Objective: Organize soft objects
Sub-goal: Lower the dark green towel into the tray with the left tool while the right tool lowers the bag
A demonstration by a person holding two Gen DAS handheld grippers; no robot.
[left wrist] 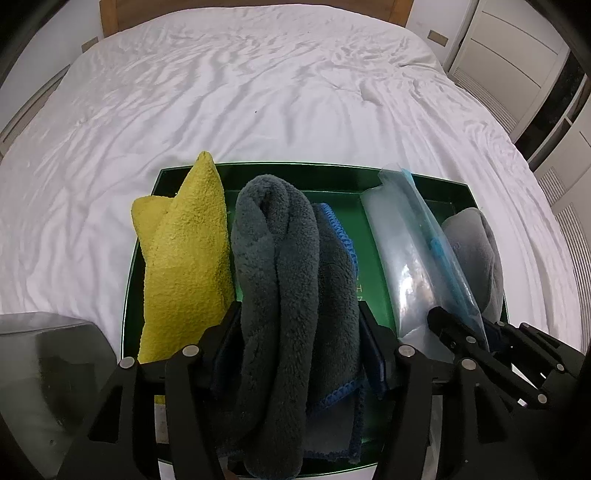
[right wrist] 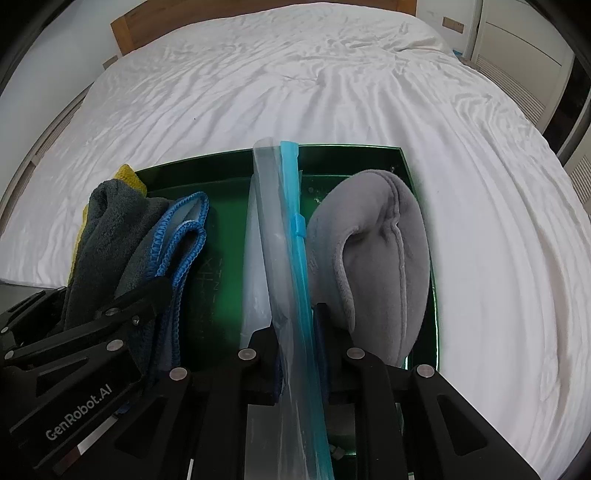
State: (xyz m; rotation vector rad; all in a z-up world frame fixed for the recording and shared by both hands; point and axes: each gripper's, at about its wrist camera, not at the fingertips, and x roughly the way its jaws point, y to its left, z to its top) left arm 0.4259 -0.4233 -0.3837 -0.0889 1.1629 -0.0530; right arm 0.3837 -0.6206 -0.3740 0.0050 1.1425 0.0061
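A green tray [left wrist: 295,170] [right wrist: 351,151] lies on the bed and holds a row of soft things standing on edge. From left to right they are a yellow cloth [left wrist: 184,258], a rolled dark grey towel [left wrist: 280,258] [right wrist: 110,229], a blue-edged cloth [left wrist: 340,266] [right wrist: 177,240], a clear zip bag [left wrist: 406,251] [right wrist: 269,206] and a light grey plush cushion [left wrist: 476,251] [right wrist: 376,251]. My left gripper [left wrist: 297,321] straddles the dark grey towel, its jaws parted and not squeezing it. My right gripper [right wrist: 295,325] stands narrowly open around the zip bag's lower edge.
The tray rests on a rumpled white bedsheet [left wrist: 258,92] with a wooden headboard [right wrist: 129,26] at the far end. White cupboard doors [left wrist: 517,55] stand to the right. A grey hard object [left wrist: 40,369] sits at the near left.
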